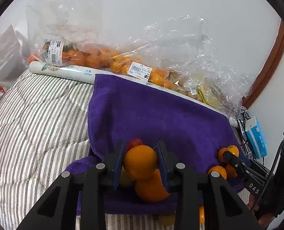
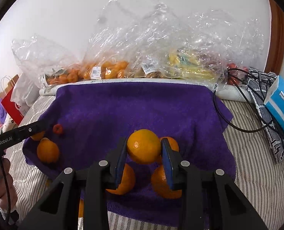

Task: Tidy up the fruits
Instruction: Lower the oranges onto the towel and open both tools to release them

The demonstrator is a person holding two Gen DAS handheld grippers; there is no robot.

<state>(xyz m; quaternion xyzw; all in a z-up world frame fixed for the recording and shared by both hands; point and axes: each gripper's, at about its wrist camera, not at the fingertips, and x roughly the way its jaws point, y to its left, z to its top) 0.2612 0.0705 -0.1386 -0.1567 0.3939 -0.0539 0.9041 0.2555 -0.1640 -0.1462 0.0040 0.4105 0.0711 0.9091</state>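
A purple towel [image 1: 151, 113] [image 2: 132, 107] lies over the striped bedding. My left gripper [image 1: 140, 153] is shut on an orange [image 1: 140, 162], held above another orange [image 1: 151, 188] on the towel; a small red fruit [image 1: 134, 142] sits just beyond. My right gripper [image 2: 144, 143] is shut on an orange [image 2: 143, 146] above three more oranges [image 2: 122, 180] [image 2: 164, 182] [image 2: 171, 143]. The right gripper also shows in the left wrist view [image 1: 230, 156] among oranges [image 1: 217, 170]. The left gripper shows at the left of the right wrist view [image 2: 44, 124], near an orange [image 2: 48, 150] and the red fruit [image 2: 57, 128].
Clear plastic bags of oranges [image 1: 96, 57] [image 2: 107, 69] and yellow fruit [image 2: 189, 67] lie along the wall behind the towel, on a white box [image 1: 65, 71]. A blue tissue box [image 2: 281, 103] and black cables [image 2: 241, 95] are at the right. Striped bedding [image 1: 36, 115] spreads to the left.
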